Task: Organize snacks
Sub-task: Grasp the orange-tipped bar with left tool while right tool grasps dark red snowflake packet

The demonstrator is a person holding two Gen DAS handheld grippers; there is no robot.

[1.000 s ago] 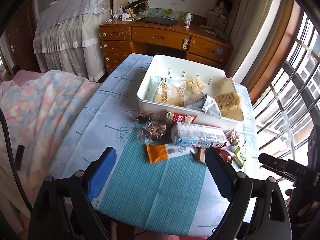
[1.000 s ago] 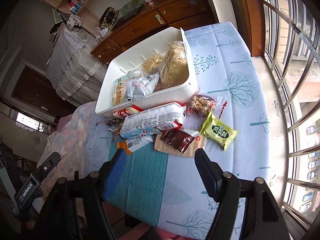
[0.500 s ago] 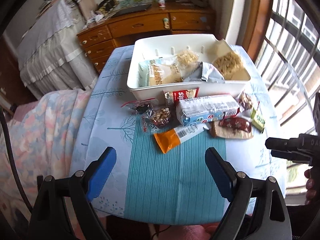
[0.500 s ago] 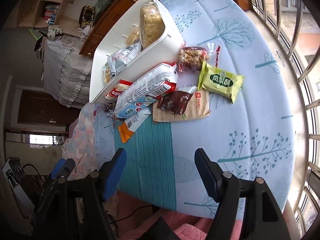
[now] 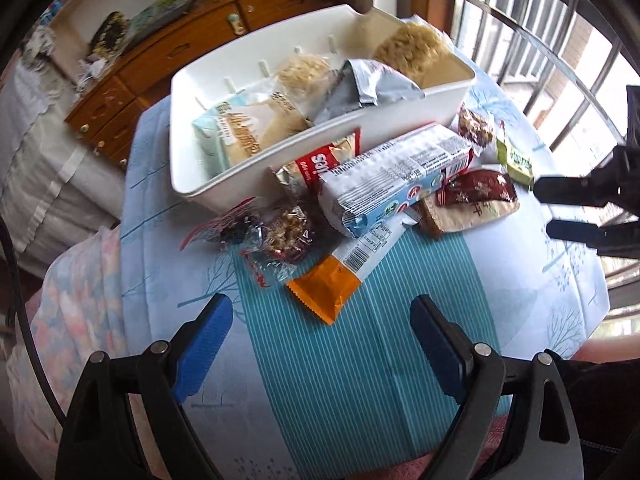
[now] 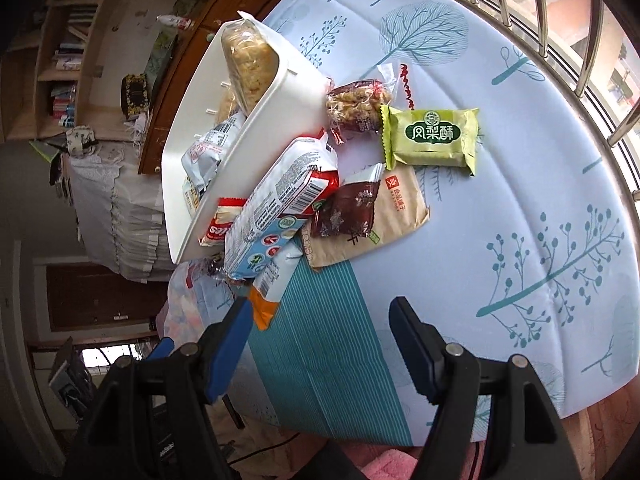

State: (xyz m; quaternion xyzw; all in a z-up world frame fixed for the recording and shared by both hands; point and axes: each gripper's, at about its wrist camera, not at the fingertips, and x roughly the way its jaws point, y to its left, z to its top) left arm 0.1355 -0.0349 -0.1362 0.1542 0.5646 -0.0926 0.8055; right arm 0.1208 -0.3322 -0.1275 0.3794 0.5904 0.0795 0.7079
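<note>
on the tree-print tablecloth, loose snacks lie heaped against the near wall of the white bin: long biscuit pack, orange-ended bar, green pastry packet. left gripper and right gripper hover above the striped mat, jaws apart, nothing between them.

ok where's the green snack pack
On the tablecloth at the window side, right of the pile; the green pack touches the nut bag, above the brown pouch.
</note>
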